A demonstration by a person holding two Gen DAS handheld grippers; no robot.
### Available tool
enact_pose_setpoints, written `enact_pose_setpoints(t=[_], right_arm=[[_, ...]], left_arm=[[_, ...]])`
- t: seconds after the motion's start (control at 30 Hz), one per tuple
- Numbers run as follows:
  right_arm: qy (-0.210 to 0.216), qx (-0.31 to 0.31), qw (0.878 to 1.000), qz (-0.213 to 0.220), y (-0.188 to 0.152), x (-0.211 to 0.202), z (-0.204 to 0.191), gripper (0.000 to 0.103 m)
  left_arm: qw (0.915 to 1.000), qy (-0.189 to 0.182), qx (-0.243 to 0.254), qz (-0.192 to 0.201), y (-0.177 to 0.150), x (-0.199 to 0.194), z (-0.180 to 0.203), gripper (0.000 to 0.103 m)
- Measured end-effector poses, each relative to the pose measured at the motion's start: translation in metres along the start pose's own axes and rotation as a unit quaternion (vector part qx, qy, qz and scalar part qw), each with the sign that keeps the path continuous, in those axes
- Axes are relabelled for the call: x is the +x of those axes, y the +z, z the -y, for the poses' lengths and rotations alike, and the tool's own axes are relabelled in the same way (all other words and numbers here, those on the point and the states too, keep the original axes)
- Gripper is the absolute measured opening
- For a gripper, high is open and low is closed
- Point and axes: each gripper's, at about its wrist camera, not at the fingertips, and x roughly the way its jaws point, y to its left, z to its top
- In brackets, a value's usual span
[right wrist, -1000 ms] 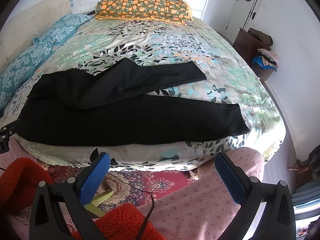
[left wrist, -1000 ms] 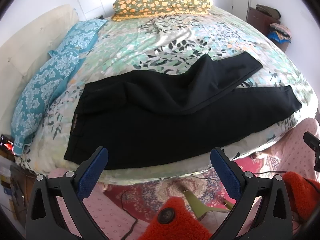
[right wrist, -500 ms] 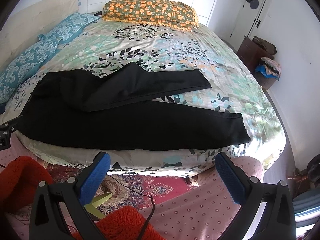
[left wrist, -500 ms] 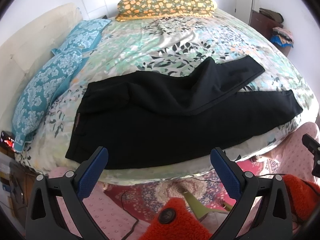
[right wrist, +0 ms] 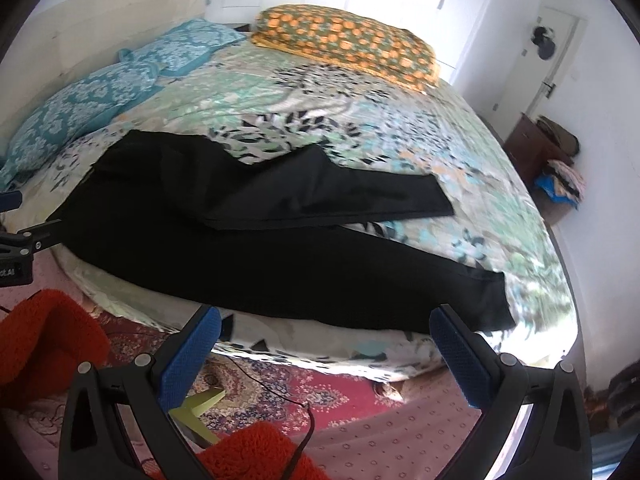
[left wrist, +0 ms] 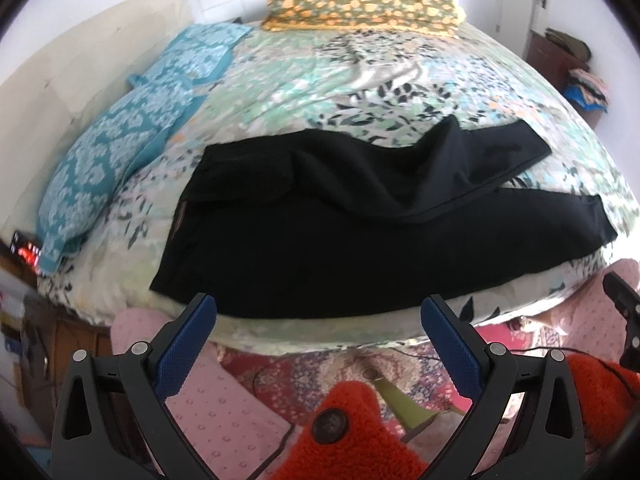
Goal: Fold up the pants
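1. The left gripper (left wrist: 318, 314) has its blue pads spread wide apart, holding and touching nothing; it hangs above the rug just short of the bed edge.
2. The right gripper (right wrist: 326, 326) is likewise wide apart and empty.
3. The black pants (left wrist: 360, 240) lie along the near edge of the bed (left wrist: 320, 80), long axis left to right, waistband left, one leg angled away.
4. No legible writing.

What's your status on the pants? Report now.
Left gripper and right gripper: jaws open, empty, short of the bed edge. Black pants spread on bed, one leg askew over the other, unfolded. Nothing in the way.
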Motion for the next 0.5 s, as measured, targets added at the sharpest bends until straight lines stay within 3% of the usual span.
enact_pose_setpoints(t=[0.33, 0.5], right_arm=[[0.1, -0.034, 0.994, 0.024, 0.003, -0.003, -0.03, 0.103], [0.113, -0.05, 0.992, 0.036, 0.001, -0.009, -0.04, 0.103]], left_arm=[[0.9989, 0.011, -0.043, -0.016, -0.012, 0.003, -0.024, 0.102], [0.9992, 0.005, -0.035, -0.02, -0.01, 0.005, -0.02, 0.102]])
